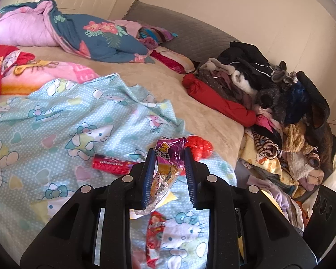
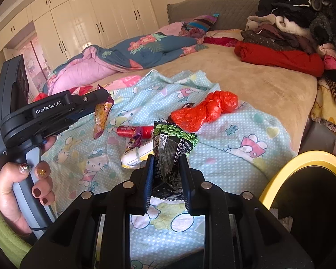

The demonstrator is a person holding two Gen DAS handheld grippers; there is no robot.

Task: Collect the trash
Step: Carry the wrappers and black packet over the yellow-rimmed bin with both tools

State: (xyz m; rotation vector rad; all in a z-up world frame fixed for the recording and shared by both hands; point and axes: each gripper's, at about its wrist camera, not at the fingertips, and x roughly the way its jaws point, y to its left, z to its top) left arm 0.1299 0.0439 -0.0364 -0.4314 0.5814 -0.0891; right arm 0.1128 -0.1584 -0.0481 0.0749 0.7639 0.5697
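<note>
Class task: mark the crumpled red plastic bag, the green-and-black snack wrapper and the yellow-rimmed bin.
Crumpled red plastic bag (image 2: 205,109): right wrist view, middle of the bag.
Green-and-black snack wrapper (image 2: 171,150): right wrist view, printed black panel.
Yellow-rimmed bin (image 2: 277,181): right wrist view, left rim.

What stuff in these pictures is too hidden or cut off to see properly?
- Yellow-rimmed bin, right wrist view: cut off by the picture's edge; its inside is too dark to see.
- Red wrapper, left wrist view: partly hidden behind the left hand-held gripper.
- Purple wrapper: its lower part is covered by the gripper's fingers.
- Green-and-black wrapper in the right hand-held gripper: print too small to read.
- Clothes pile: single items cannot be told apart.
</note>
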